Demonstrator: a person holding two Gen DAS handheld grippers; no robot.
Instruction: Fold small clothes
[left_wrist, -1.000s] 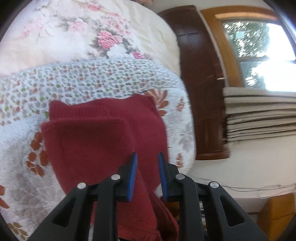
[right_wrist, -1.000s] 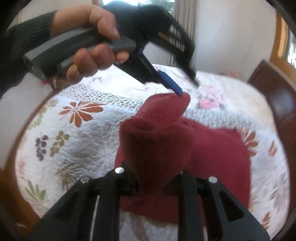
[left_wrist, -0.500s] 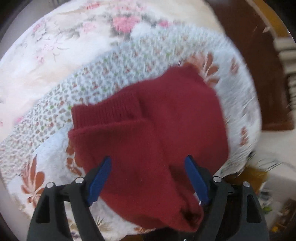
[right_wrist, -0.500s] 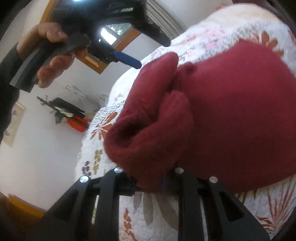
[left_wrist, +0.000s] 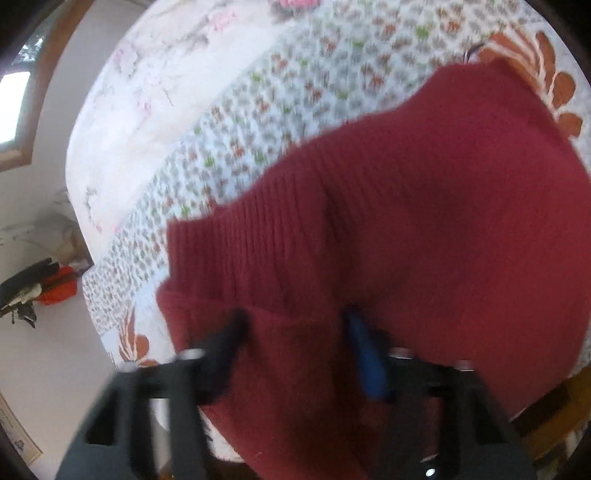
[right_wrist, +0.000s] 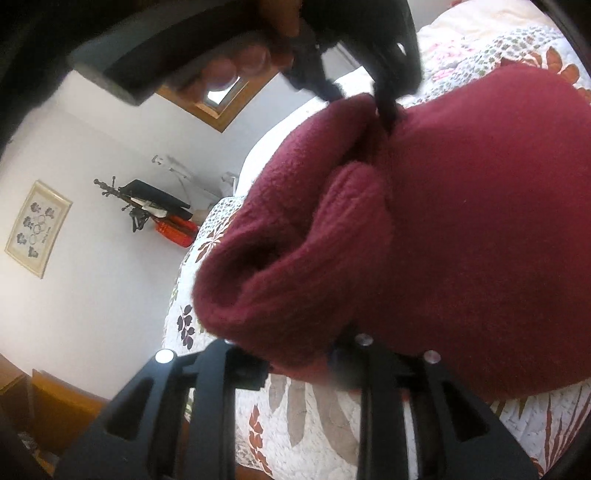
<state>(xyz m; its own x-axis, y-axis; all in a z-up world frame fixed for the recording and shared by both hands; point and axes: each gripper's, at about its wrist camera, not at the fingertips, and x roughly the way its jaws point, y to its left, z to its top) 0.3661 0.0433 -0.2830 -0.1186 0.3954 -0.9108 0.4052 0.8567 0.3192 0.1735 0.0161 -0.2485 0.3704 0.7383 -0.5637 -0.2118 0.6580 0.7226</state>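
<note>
Left to right across the quilted bedspread (left_wrist: 295, 85): the left gripper (left_wrist: 295, 332) stands with its fingers set moderately wide over the near edge of a dark red knit garment (left_wrist: 424, 221), a fold of cloth between them but not visibly pinched; whether they grip it cannot be told through the motion blur. The right gripper (right_wrist: 299, 360) holds a thick bunched roll of the same garment (right_wrist: 461, 240) between narrowly set fingers, lifted clear of the quilt. In the right wrist view a hand (right_wrist: 240, 62) carries the left gripper's handle above the cloth. The garment lies near the bed's corner, partly doubled over itself, with a ribbed band along its far edge. Judged from this, the fold is under way but unfinished: one layer is turned over, while the raised roll awaits laying flat and smoothing. The knit looks soft, thick and fuzzy.
</note>
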